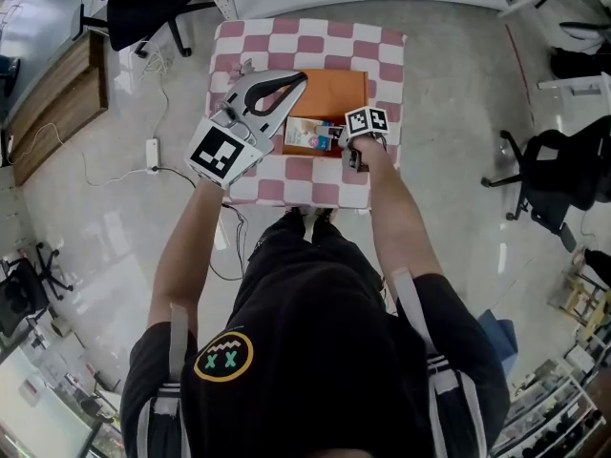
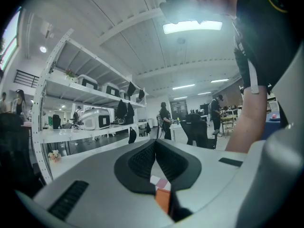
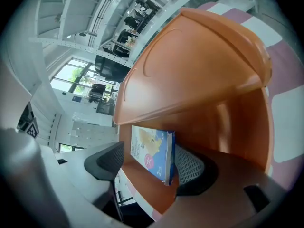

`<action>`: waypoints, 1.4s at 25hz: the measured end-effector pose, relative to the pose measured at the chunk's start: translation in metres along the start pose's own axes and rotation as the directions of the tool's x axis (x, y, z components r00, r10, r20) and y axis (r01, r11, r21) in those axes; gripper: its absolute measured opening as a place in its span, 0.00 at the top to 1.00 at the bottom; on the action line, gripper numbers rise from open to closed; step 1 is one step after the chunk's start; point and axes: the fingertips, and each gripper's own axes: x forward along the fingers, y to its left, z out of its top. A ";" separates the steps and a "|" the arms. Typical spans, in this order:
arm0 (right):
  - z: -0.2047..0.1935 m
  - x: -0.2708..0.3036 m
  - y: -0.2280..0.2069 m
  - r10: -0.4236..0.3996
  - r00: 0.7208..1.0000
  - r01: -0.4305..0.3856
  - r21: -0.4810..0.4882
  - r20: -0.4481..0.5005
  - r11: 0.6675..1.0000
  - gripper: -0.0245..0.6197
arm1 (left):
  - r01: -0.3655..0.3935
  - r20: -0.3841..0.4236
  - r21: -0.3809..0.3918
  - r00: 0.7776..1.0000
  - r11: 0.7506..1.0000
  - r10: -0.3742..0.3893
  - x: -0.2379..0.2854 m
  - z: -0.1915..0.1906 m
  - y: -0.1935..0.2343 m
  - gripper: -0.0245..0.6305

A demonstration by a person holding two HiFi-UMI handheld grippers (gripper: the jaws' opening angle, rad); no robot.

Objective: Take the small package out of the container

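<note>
Head view, support: checked cloth [image 1: 315, 38] over a table, at 12 o'clock from the person
Head view, container [image 1: 334, 92]: orange, lying on the cloth, mouth toward 6 o'clock
Head view, small package [image 1: 307, 134]: light card with a blue edge, in the mouth at the container's 7 o'clock corner
Head view, left gripper [image 1: 302, 78]: laid over the container's 10 o'clock corner, tips together; whether it bears on the container cannot be told
Head view, right gripper [image 1: 339, 137]: at 3 o'clock of the package, reaching into the mouth
Left gripper view, left gripper [image 2: 155, 144]: clenched on nothing, jaws meeting; a strip of cloth [image 2: 160, 181] and container [image 2: 163, 199] shows at 6 o'clock; shelving [image 2: 80, 96] beyond
Right gripper view, container [image 3: 199, 65]: roof arching across 12 o'clock, floor at 6 o'clock
Right gripper view, small package [image 3: 152, 148]: inside, on edge and leaning, between the jaws
Right gripper view, right gripper [image 3: 153, 156]: released, astride the package
Right gripper view, pads [image 3: 111, 161]: the 3 o'clock one at the blue edge, the 9 o'clock one just apart from the printed face
Hazard, tipping: one pad meeting first would likely topple the leaning package or push it deeper
Hazard, slip: a shallow pinch on smooth card may let go on withdrawal
Hazard, dragging: if the container is unsteadied it may slide along with the package
</note>
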 end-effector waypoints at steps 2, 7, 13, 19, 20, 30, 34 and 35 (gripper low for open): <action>-0.001 0.005 -0.001 -0.018 1.000 0.017 -0.021 -0.007 1.000 0.42 | -0.006 0.003 -0.016 1.000 1.000 0.007 0.002 0.003 0.000 0.93; -0.001 0.004 -0.022 -0.130 0.991 0.129 -0.058 -0.013 0.990 0.77 | -0.021 -0.010 -0.003 1.000 1.000 0.021 -0.001 0.003 0.002 0.93; 0.001 0.001 -0.023 -0.137 0.991 0.137 -0.074 0.004 0.988 0.82 | -0.025 -0.010 -0.030 1.000 0.999 0.025 0.001 0.004 0.002 0.93; 0.003 -0.015 0.002 -0.048 0.999 0.051 -0.144 0.020 0.988 0.86 | 0.015 -0.002 0.012 1.000 1.000 -0.015 0.006 0.002 -0.007 0.93; 0.002 -0.019 0.007 -0.032 0.999 0.035 -0.166 0.023 0.986 0.86 | 0.014 0.000 0.007 1.000 1.000 -0.014 0.007 0.003 -0.009 0.93; -0.006 -0.051 0.058 0.032 0.998 -0.008 -0.386 0.057 0.922 0.92 | 0.012 0.012 0.012 1.000 1.000 -0.013 0.006 0.012 -0.026 0.93; -0.009 -0.069 0.079 0.038 0.995 0.012 -0.477 0.095 0.879 0.92 | 0.031 0.007 0.051 0.999 0.998 -0.032 0.000 0.012 -0.036 0.93; -0.008 -0.075 0.087 0.049 0.992 0.015 -0.498 0.114 0.867 0.92 | 0.027 0.003 0.052 1.000 0.998 -0.027 -0.002 0.012 -0.037 0.93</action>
